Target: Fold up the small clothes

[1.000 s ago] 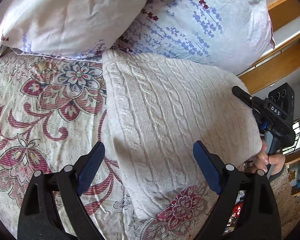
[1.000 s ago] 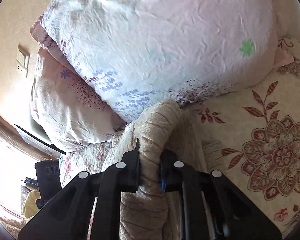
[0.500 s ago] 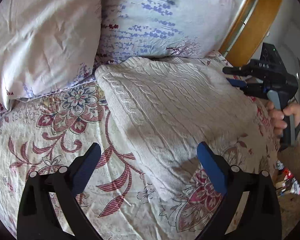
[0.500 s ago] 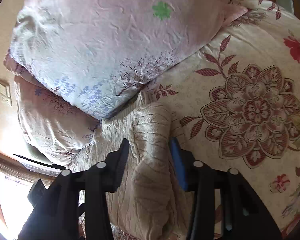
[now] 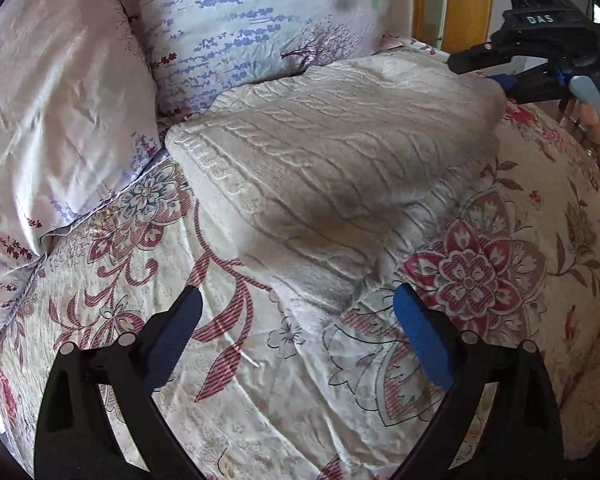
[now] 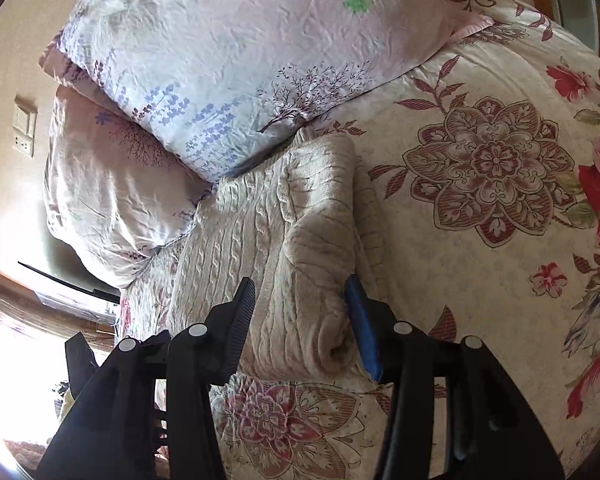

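Lying folded on the bed's floral bedspread (image 5: 284,364), the cream cable-knit sweater (image 5: 324,152) sits with its far edge touching the lavender-print pillow (image 5: 244,20), with a second, paler pillow (image 5: 48,92) to that one's left in the left wrist view. The garment reads as a compact rectangle with at least two layers, its right-hand edge doubled into a thick rounded fold, seen plainly in the right wrist view (image 6: 320,248). The left hand-held gripper (image 5: 296,328) hovers above the bedspread just short of the sweater's near corner, its blue-padded fingers spread wide and grasping nothing. The right hand-held gripper (image 6: 300,312) is likewise released: its fingers stand apart on either side of the thick fold, with visible gaps to the knit, so the cloth rests under its own weight. In the left wrist view this gripper (image 5: 500,68) appears at the sweater's far right corner. Assessment: the placement against the pillows looks deliberate, keeping the bundle square and out of the working area; the thick fold holds its shape because the heavy knit is stiff enough not to spring back. The fold appears complete or nearly so. Any further step would likely be smoothing or squaring edges, or a withdrawal of both tools. Risk noted: a gripper finger snagging the loose knit on retreat could drag the top layer open.
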Demonstrator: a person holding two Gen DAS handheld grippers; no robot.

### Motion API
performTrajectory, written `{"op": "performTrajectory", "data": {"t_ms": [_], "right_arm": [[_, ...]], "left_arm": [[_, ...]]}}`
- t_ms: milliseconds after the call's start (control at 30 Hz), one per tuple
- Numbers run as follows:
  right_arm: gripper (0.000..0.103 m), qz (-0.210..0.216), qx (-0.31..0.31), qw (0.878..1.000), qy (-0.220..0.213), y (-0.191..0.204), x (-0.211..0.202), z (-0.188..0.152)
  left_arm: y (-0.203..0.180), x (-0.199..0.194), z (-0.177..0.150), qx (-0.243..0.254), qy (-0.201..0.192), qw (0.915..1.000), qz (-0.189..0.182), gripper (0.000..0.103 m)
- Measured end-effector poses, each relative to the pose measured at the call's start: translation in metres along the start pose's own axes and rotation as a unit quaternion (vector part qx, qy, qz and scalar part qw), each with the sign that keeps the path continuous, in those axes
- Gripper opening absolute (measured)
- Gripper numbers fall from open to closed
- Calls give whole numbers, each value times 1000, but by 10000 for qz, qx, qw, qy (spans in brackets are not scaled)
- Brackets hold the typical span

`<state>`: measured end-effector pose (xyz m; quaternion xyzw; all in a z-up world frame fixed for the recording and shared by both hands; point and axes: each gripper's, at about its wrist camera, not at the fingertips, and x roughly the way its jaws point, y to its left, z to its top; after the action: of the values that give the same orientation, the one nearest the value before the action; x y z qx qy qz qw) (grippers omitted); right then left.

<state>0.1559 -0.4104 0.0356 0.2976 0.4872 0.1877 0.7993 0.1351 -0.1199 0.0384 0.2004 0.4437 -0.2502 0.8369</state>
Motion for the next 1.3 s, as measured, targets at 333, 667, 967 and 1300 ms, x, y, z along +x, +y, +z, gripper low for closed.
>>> {"op": "performTrajectory", "data": {"t_ms": [333,667,967,1300], "right_arm": [[49,-39,54,10000,9,1,-2,-4],[30,-233,-51,9997,94,2,2,-8],[12,91,102,9991,-401,8,-14,0],[11,-239,-193,9972,-687,17,-22,-2]], "left_arm": [[-21,-5,-9,812,-639,9884,1109,79],[-42,-11,-2,1253,-999,9779,1340,38],[-30,-29,-2,962,-1342,9794,1167,11],[-17,-45,-9,503,-1430,9861,678,8]]}}
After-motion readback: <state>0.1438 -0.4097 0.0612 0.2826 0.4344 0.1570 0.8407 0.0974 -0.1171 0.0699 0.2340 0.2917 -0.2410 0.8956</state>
